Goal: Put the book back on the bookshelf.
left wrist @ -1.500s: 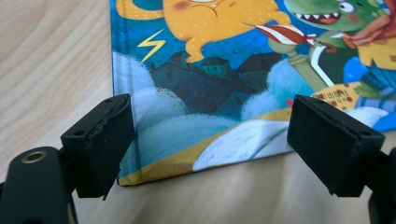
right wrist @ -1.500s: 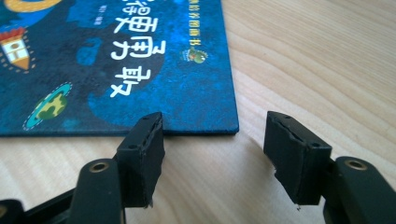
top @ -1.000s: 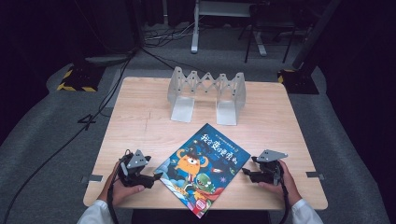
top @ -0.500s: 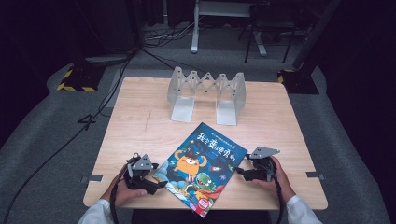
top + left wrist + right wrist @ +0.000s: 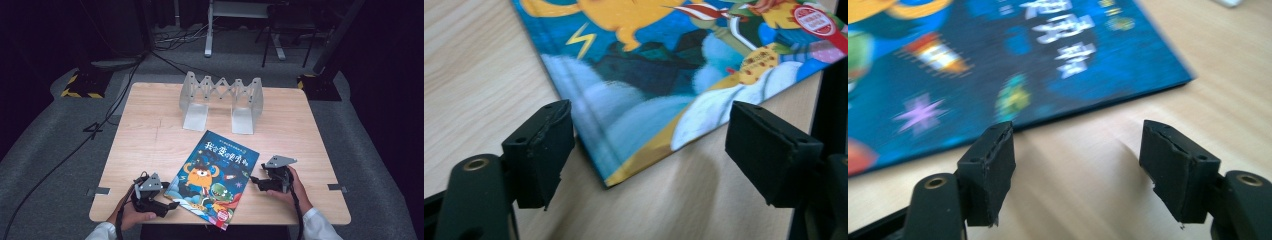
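**Both grippers flank the book**

A picture book [image 5: 212, 177] lies flat near the table's [image 5: 150, 140] front edge (cover up). The left gripper [image 5: 170, 205], jaws spread, frames its near corner; the right gripper [image 5: 254, 181], also agape, sits beside the opposite edge.
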Demonstrator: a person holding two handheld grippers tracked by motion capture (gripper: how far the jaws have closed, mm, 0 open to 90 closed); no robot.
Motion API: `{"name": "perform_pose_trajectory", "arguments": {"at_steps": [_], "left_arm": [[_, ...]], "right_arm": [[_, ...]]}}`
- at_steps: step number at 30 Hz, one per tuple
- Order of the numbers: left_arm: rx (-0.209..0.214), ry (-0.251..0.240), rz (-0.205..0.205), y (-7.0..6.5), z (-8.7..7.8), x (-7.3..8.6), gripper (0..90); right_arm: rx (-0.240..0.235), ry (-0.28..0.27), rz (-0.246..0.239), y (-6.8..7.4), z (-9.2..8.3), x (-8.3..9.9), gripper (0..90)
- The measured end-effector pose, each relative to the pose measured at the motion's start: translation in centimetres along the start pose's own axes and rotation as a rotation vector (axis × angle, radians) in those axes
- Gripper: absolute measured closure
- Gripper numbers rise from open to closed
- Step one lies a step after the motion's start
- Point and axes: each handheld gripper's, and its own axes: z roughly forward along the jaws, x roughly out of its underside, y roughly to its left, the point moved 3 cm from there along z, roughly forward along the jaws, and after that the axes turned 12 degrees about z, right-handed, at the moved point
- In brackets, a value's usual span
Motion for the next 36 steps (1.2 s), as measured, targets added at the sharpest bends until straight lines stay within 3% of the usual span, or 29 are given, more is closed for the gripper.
{"name": "perform_pose_trajectory", "arguments": {"at_steps": [4, 9, 15, 22, 26, 29, 32, 35, 36], "left_arm": [[0.030, -0.023, -0.037, -0.2, 0.0, -0.1, 18.9], [0.027, -0.017, -0.015, -1.2, 0.7, -0.7, 18.9], [0.062, -0.018, 0.026, -2.9, 2.0, -2.0, 19.2], [0.056, -0.008, 0.057, -3.9, 2.9, -2.8, 19.7], [0.054, -0.005, 0.055, -3.8, 2.5, -2.6, 24.1], [0.018, 0.012, 0.057, -3.4, 1.8, -1.9, 24.0], [-0.034, 0.015, 0.024, -1.8, 0.5, -0.6, 24.0], [-0.034, -0.003, -0.007, -0.8, 0.3, -0.2, 24.3], [-0.050, 0.004, 0.001, -0.6, 0.4, -0.4, 24.3]], "right_arm": [[-0.029, 0.003, -0.011, 1.1, -0.8, 1.1, 30.7], [-0.032, 0.003, -0.028, 1.9, -1.5, 1.9, 30.5], [-0.026, 0.008, -0.014, 0.8, -1.4, 1.6, 28.9], [-0.003, 0.000, 0.015, -0.8, -1.4, 1.4, 28.7], [0.000, 0.010, 0.017, -0.9, -1.6, 1.5, 28.8], [-0.004, 0.024, 0.010, -0.7, -2.0, 1.7, 29.8], [-0.028, 0.025, -0.018, 0.1, -2.3, 2.2, 29.6], [-0.037, 0.035, -0.042, 0.8, -2.4, 2.3, 30.1], [-0.034, 0.037, -0.044, 0.8, -2.4, 2.3, 29.5]]}}
